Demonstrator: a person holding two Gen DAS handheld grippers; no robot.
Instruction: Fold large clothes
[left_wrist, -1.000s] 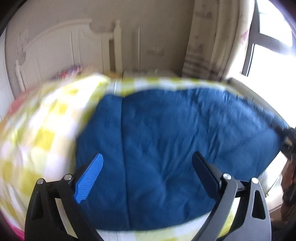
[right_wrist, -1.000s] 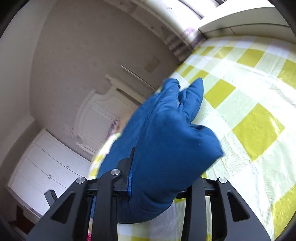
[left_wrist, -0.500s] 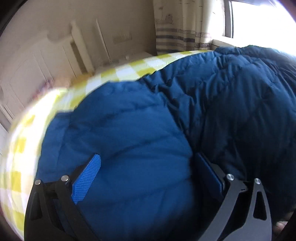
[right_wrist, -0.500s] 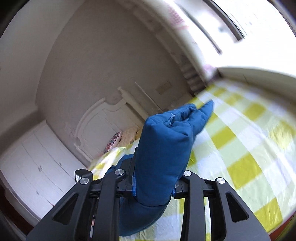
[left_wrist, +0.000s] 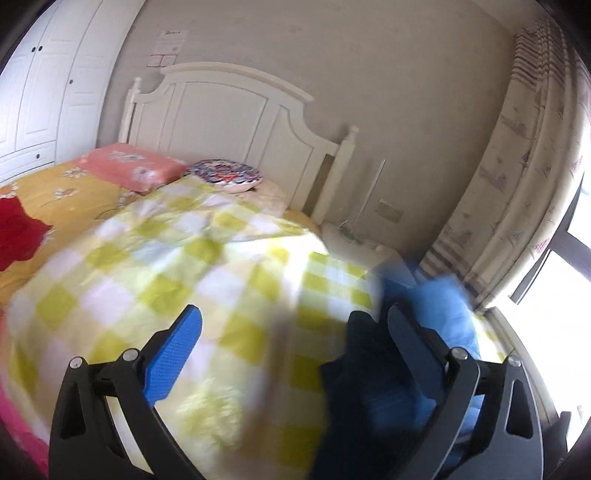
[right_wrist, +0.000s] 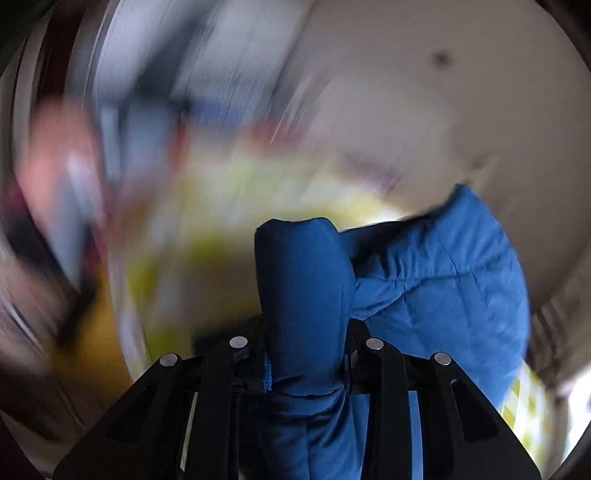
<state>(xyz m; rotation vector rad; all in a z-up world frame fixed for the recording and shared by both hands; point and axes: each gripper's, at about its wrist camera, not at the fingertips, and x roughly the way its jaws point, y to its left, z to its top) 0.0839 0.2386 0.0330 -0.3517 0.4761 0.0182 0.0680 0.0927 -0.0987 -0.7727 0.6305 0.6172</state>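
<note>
A blue padded jacket (right_wrist: 436, 280) is the garment. My right gripper (right_wrist: 304, 354) is shut on a thick fold of it, and the rest hangs up and to the right of the jaws. In the left wrist view the jacket (left_wrist: 439, 306) shows blurred at the lower right, around the right finger. My left gripper (left_wrist: 291, 332) is open and empty above the yellow-and-white checked quilt (left_wrist: 207, 280). The right wrist view is heavily blurred.
A white headboard (left_wrist: 236, 110) stands at the far end of the bed. A pink pillow (left_wrist: 129, 166) and a patterned round cushion (left_wrist: 225, 175) lie near it. A red garment (left_wrist: 16, 230) lies left. Curtains (left_wrist: 517, 184) and a window are to the right, a white wardrobe (left_wrist: 44, 74) left.
My left gripper has swung off the jacket to the left and now looks over the quilt toward the headboard. My right gripper has moved fast with the jacket fold still held.
</note>
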